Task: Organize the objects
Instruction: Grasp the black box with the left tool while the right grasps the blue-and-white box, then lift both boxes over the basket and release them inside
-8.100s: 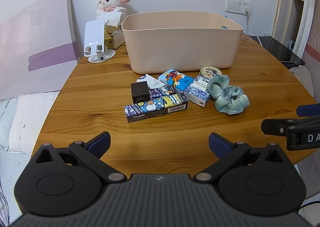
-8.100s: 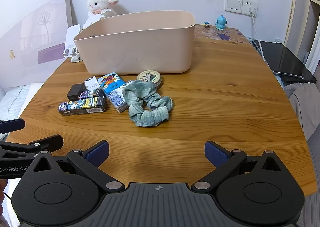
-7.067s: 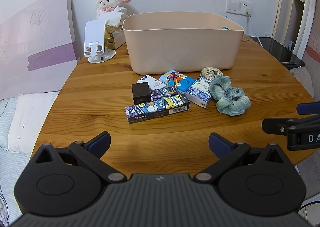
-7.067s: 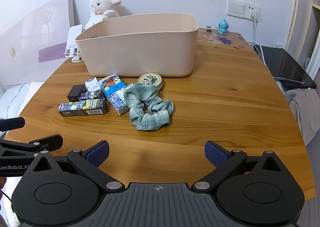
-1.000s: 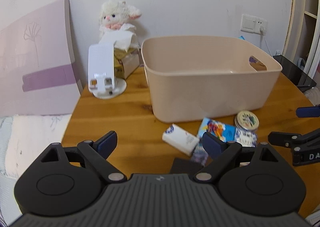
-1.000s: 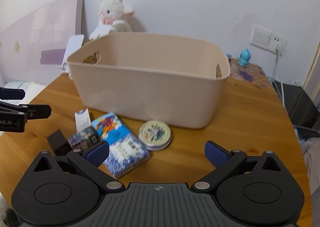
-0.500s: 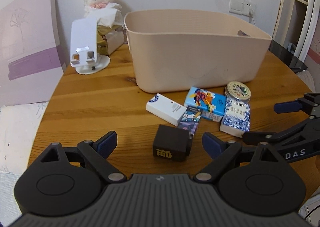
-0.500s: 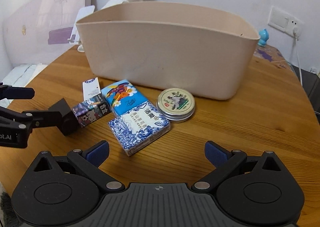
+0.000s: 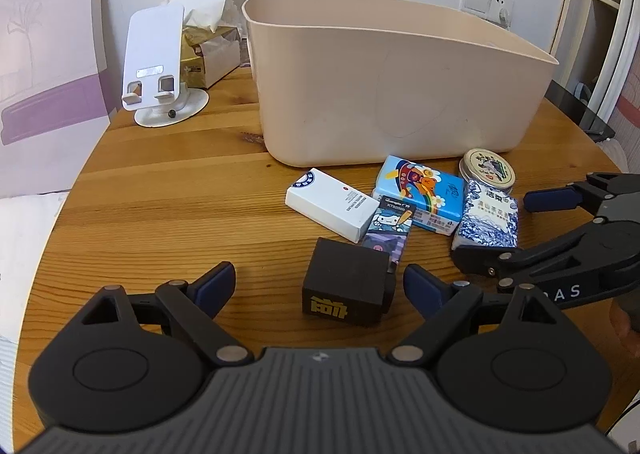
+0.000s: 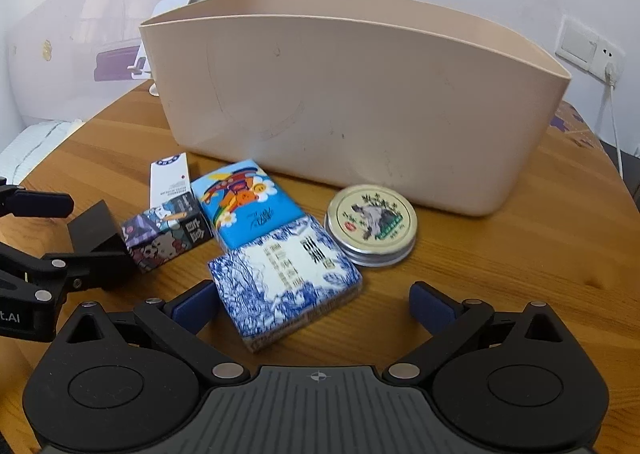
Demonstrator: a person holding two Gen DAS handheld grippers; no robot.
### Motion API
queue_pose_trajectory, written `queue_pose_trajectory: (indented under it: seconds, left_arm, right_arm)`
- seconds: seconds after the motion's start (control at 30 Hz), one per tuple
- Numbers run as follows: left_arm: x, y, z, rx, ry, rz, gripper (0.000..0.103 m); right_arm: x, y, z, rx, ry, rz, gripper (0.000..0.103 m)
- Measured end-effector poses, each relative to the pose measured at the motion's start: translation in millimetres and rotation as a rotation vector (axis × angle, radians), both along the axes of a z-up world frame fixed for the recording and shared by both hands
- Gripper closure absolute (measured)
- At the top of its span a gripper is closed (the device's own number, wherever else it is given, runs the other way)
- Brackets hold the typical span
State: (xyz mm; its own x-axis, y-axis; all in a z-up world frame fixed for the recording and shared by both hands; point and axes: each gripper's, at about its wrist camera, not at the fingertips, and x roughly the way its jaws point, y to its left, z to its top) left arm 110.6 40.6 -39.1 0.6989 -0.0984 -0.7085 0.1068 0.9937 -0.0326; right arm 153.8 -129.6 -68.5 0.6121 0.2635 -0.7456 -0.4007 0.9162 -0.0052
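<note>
Left tool (image 9: 319, 282): wide open, empty, straddling black box (image 9: 345, 287).
Right tool (image 10: 312, 304): wide open, empty; blue-white pack (image 10: 285, 275) between fingers.
Bin (image 9: 400, 94): 12 o'clock.
Advice: centre, then close squarely.

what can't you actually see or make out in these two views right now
- Inside of the beige bin: the right wrist view sees only its near wall; the left wrist view shows just the upper inner wall.
- Black box: partly covered by the left gripper in the right wrist view.
- Small print on the white box: too small to read.
</note>
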Motion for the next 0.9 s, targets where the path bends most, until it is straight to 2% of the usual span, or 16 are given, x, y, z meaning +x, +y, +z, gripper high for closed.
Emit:
queue_pose_trajectory:
  seconds: [0.1,0.27,0.33,0.4,0.43,0.5,0.73,0.9]
  left_arm:
    - [2,2,-3,-0.014,0.007,-0.004,0.021]
    - [2,1,-6,-0.007,0.008,-0.018,0.031]
    - [1,-1,-6,-0.002,0.002,-0.029,0.038]
    - [-1,-2,-5,-0.001,-0.001,-0.034,0.044]
    - [-1,-2,-5,-0.002,-0.001,-0.034,0.048]
    - [-2,-2,-4,-0.005,-0.003,-0.036,0.056]
    - [-10,-6,-2,0.027,-0.019,-0.033,0.056]
    - [-15,-5,7,0.018,-0.038,-0.036,0.056]
  right_arm:
    - [1,2,-1,0.004,-0.014,0.004,0.001]
    - [-1,6,1,0.018,-0.031,0.019,0.014]
    - [-3,6,1,0.02,-0.033,0.02,0.017]
    - [-7,7,1,0.024,-0.041,0.029,0.023]
    - [-9,7,2,0.026,-0.045,0.036,0.029]
    - [-12,9,4,0.016,-0.051,0.04,0.029]
    - [-19,-1,6,0.018,-0.039,0.034,0.029]
    - [-26,-13,13,0.029,-0.045,0.023,0.029]
